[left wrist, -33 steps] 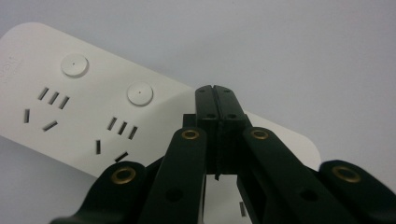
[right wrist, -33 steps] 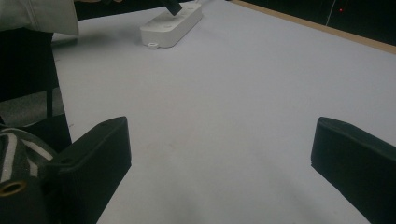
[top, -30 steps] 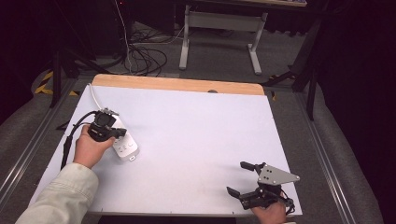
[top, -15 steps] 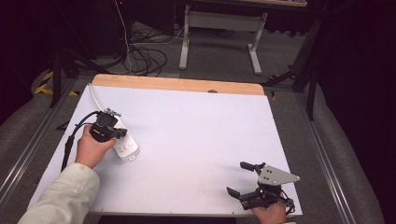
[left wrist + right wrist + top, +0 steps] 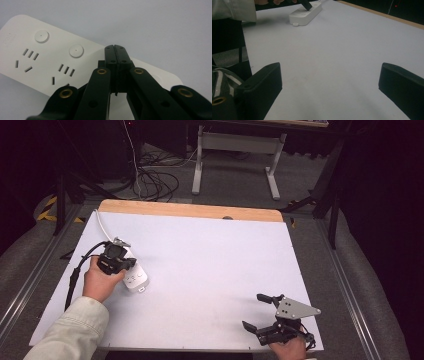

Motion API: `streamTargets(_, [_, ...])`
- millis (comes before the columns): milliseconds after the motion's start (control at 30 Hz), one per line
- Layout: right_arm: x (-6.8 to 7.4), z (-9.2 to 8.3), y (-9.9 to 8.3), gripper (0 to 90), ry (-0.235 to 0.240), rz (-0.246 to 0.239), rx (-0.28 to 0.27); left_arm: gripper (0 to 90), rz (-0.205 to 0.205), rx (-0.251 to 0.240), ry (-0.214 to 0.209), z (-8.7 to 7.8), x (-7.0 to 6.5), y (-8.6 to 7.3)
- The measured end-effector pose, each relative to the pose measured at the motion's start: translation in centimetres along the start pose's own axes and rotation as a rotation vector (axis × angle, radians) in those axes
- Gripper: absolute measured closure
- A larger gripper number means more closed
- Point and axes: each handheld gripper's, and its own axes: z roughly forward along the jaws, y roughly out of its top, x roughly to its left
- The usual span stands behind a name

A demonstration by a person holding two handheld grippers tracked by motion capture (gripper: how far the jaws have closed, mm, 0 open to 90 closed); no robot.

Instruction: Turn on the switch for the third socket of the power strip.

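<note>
White table (image 5: 210,265) with a wooden strip along its far edge fills my high view; dark floor and cables lie beyond. I note a white power strip (image 5: 135,279) near the table's left edge, cord running to the far left corner. My left gripper (image 5: 115,51) has its jaws pressed together, tips over the strip's top face. My right gripper (image 5: 260,312) sits at the near right corner, jaws spread wide, holding nothing.

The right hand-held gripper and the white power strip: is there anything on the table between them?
No. In the high view, bare white table lies between the right hand-held gripper and the power strip. The right gripper view shows the same.
</note>
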Motion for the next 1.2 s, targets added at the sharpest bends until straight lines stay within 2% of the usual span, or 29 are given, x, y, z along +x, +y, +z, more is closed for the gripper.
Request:
streamTargets(67, [0.0,0.0,0.0,5.7,-0.001,0.001,0.0,90.0,0.005,-0.001,0.005,0.0,-0.1,0.0])
streamTargets(200, [0.0,0.0,0.0,5.7,0.0,0.0,0.0,90.0,-0.01,-0.007,-0.008,0.1,0.1,-0.1])
streamTargets(300, [0.0,0.0,0.0,5.7,0.0,0.002,0.001,90.0,0.002,0.0,0.001,0.0,-0.2,-0.1])
streamTargets(333, [0.0,0.0,0.0,5.7,0.0,0.002,0.001,90.0,-0.006,-0.002,-0.025,0.0,-0.3,-0.2])
streamTargets(367, [0.0,0.0,0.0,5.7,0.0,0.003,0.001,90.0,-0.01,-0.005,-0.028,0.0,-0.4,-0.2])
streamTargets(500, [0.0,0.1,0.0,5.6,0.0,0.002,0.004,90.0,0.015,-0.021,0.016,0.1,-0.8,-0.3])
streamTargets(667, [0.0,0.0,0.0,5.7,0.001,0.006,-0.001,90.0,-0.013,-0.025,-0.005,0.1,-0.5,-0.4])
streamTargets(733, [0.0,0.0,0.0,5.6,0.004,0.004,0.004,90.0,-0.014,-0.029,0.007,0.2,-0.6,-0.4])
streamTargets(800, [0.0,0.0,0.0,5.6,0.005,0.002,0.001,90.0,0.008,-0.029,0.062,0.2,-0.6,-0.5])
streamTargets(833, [0.0,0.0,0.0,5.7,0.006,0.0,0.0,90.0,-0.002,-0.034,0.055,0.2,-0.5,-0.5])
streamTargets(933, [0.0,0.1,0.0,5.6,0.007,0.0,0.004,90.0,-0.073,-0.054,-0.028,0.1,0.6,-0.9])
streamTargets(967, [0.0,0.1,0.0,5.6,0.008,0.001,0.005,90.0,-0.064,-0.058,-0.033,0.1,0.8,-0.9])
streamTargets(1100, [0.1,0.3,0.0,5.6,0.011,-0.001,0.011,90.0,-0.029,-0.05,-0.002,0.3,0.1,-0.8])
streamTargets(1200, [0.1,0.3,0.0,5.6,0.01,0.0,0.009,90.0,-0.028,-0.051,-0.004,0.3,0.1,-0.8])
